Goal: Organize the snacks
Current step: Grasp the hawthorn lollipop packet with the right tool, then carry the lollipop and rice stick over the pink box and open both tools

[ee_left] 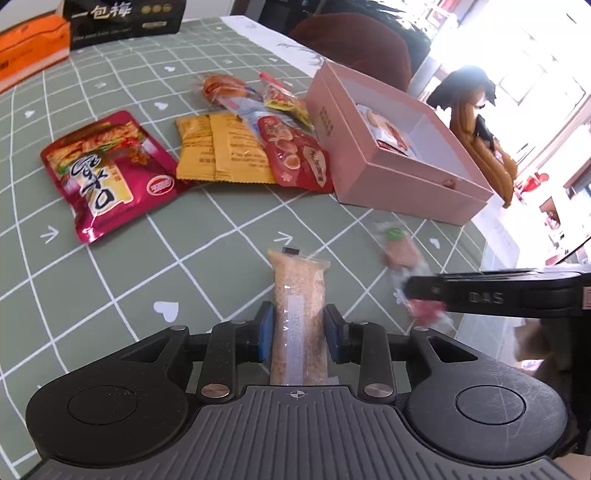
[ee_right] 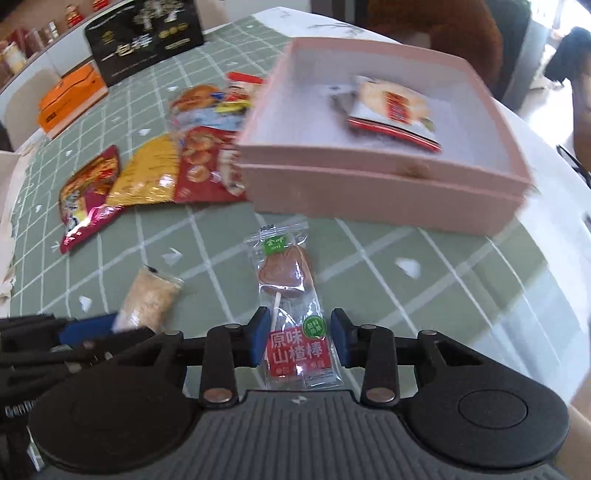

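Note:
My left gripper (ee_left: 298, 328) is shut on a long tan snack bar in clear wrap (ee_left: 297, 295), held over the green grid tablecloth. My right gripper (ee_right: 299, 339) has its blue pads on both sides of a hawthorn lollipop packet (ee_right: 291, 295) with a red label, apparently gripping it. That packet and the right gripper (ee_left: 424, 295) also show at the right of the left wrist view. A pink open box (ee_left: 388, 177) stands ahead, also in the right wrist view (ee_right: 369, 184), with one rice-cracker packet (ee_right: 391, 107) inside.
Loose snacks lie left of the box: a maroon pouch (ee_left: 107, 173), yellow packets (ee_left: 218, 147), a red packet (ee_left: 295, 155), a bun (ee_left: 221, 85). A black box (ee_left: 122, 18) and an orange box (ee_left: 29, 48) stand at the back. The table edge runs at right.

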